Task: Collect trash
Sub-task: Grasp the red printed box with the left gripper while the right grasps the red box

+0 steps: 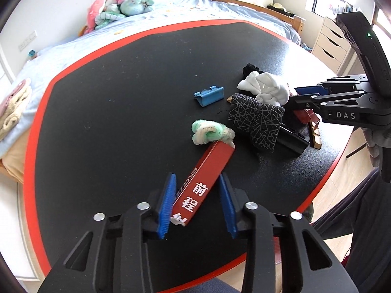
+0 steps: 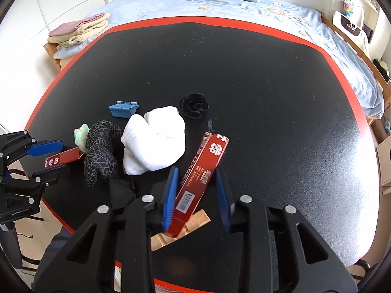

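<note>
Each claw is straddling its own red carton on the black table: the left gripper is clamping the left red box, the right gripper the right red box, both long axes running away from the jaws.

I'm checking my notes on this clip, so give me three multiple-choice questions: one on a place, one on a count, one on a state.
1. The black scrunchie lies: A beyond the white sock; B on the bed; C on the floor.
2. Red boxes in view: A one; B two; C four.
3. The white sock is: A spread flat; B bunched up; C hanging off an edge.

A: the black scrunchie sits past the white sock.
B: one red box, another.
B: it is balled.
</note>
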Tool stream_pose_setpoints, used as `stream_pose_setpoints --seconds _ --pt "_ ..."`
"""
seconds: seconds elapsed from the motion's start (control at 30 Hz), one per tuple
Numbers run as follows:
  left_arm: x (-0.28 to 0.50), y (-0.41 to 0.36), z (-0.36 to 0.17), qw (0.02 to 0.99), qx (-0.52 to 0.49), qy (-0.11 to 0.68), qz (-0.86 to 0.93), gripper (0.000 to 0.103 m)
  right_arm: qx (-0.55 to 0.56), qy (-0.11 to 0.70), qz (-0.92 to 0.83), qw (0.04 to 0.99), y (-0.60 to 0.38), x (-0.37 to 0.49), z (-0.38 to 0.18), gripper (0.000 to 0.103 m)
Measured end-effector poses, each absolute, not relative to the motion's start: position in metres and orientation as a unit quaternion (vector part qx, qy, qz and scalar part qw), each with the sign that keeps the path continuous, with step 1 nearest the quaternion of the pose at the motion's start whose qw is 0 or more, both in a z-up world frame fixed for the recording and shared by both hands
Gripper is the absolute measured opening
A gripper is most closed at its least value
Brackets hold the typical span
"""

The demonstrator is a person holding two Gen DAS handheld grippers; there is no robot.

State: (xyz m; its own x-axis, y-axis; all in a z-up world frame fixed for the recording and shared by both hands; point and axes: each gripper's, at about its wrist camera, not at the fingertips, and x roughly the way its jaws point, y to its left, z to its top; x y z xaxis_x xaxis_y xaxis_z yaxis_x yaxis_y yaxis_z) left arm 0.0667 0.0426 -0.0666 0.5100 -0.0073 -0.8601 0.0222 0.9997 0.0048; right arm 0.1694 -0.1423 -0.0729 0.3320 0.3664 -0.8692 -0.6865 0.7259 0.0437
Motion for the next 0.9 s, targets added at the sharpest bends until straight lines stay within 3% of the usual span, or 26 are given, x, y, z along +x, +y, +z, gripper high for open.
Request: stream_pose_setpoints --seconds 0.07,0.17,0.9 --pt "0.068 0.042 -0.066 0.869 0.007 0.494 -0.01 0.021 -0.166 0.473 0.332 0.799 -0.142 0.169 -0.072 0.015" --pt "0.068 0.041 -0.062 0.872 0.003 0.489 -0.011 0.015 -0.16 0.469 0.335 0.801 -0.144 0.167 -0.07 0.015" --pt "0.027 0.025 -0.02 0.901 -0.027 0.434 -0.015 0.015 -0.115 0.405 0.352 0.836 -0.202 0.117 -0.019 0.015"
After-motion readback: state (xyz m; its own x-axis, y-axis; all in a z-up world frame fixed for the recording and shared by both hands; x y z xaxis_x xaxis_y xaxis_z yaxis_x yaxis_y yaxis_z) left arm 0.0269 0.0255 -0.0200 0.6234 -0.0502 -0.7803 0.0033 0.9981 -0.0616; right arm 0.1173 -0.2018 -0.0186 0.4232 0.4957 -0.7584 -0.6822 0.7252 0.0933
